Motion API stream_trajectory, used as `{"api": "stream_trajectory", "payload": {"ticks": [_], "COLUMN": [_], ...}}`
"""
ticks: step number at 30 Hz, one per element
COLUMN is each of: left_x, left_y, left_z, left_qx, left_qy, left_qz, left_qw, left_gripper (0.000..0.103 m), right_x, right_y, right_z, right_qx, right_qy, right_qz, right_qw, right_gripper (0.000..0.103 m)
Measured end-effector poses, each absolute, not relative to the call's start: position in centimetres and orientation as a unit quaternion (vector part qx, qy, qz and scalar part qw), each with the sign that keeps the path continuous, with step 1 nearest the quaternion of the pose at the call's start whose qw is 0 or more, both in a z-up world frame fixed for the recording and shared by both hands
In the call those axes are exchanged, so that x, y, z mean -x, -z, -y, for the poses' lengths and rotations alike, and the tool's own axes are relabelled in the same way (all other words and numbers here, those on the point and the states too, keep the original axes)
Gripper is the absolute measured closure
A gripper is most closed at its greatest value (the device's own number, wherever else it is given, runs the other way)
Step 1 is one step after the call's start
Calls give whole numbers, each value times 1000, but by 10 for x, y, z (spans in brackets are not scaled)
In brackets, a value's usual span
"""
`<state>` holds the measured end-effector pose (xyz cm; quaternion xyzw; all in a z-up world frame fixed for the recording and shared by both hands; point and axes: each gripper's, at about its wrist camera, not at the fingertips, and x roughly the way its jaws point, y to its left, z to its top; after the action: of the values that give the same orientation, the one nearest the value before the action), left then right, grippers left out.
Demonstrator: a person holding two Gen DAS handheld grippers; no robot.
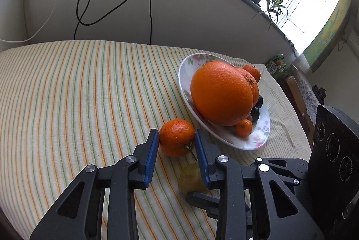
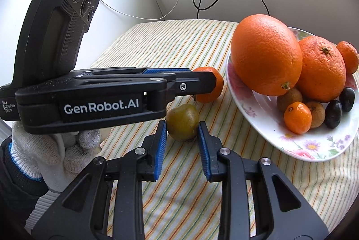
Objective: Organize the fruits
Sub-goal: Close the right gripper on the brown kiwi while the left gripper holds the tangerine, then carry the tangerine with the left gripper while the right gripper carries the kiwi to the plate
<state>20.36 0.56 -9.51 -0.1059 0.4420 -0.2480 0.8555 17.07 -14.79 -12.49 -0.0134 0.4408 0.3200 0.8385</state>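
A small mandarin [image 1: 176, 137] sits low centre on the striped counter [image 1: 78, 94], clamped between the left gripper [image 1: 176, 139] fingers beside the flowered plate [image 1: 251, 141]. Only the right wrist view shows the green fruit [image 2: 182, 122] clearly, pinched between the right gripper [image 2: 182, 127] fingers, plus "GenRobot.AI" and "Data Acquisition System" lettering at left and a gloved hand [image 2: 56, 150] at lower left.

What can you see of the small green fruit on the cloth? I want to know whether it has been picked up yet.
The green fruit is small, round and olive-green with brownish patches and dull, smooth skin. It sits on the striped cloth, off the plate, just nearer than the tangerine that the left gripper clamps. The right gripper has its blue pads on either side of the fruit, seemingly touching it. It looks not yet lifted.
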Motion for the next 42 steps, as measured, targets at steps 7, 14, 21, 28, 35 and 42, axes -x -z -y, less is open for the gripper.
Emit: {"api": "stream_trajectory", "payload": {"ticks": [7, 14, 21, 28, 35, 42], "left_x": [-194, -184, -184, -187, -192, -207], "left_y": [87, 78, 61, 45, 32, 25], "left_z": [-17, -15, -3, 14, 28, 45], "left_qx": [117, 123, 121, 114, 108, 97], "left_qy": [235, 233, 234, 239, 246, 249], "left_qz": [-429, -417, -402, -388, -377, -375], "left_qw": [864, 870, 877, 883, 886, 888], "left_gripper": [72, 72, 72, 72, 72, 72], "right_x": [-164, -149, -141, -135, -142, -152], "right_y": [120, 110, 94, 79, 71, 73], "right_z": [163, 186, 219, 255, 284, 303], "right_qx": [1, -4, -25, -40, -50, -61], "right_qy": [-317, -316, -304, -286, -263, -246], "right_qz": [-434, -419, -402, -381, -369, -366], "right_qw": [843, 851, 863, 878, 890, 895], "right_gripper": [75, 75, 75, 75, 75, 75]}}
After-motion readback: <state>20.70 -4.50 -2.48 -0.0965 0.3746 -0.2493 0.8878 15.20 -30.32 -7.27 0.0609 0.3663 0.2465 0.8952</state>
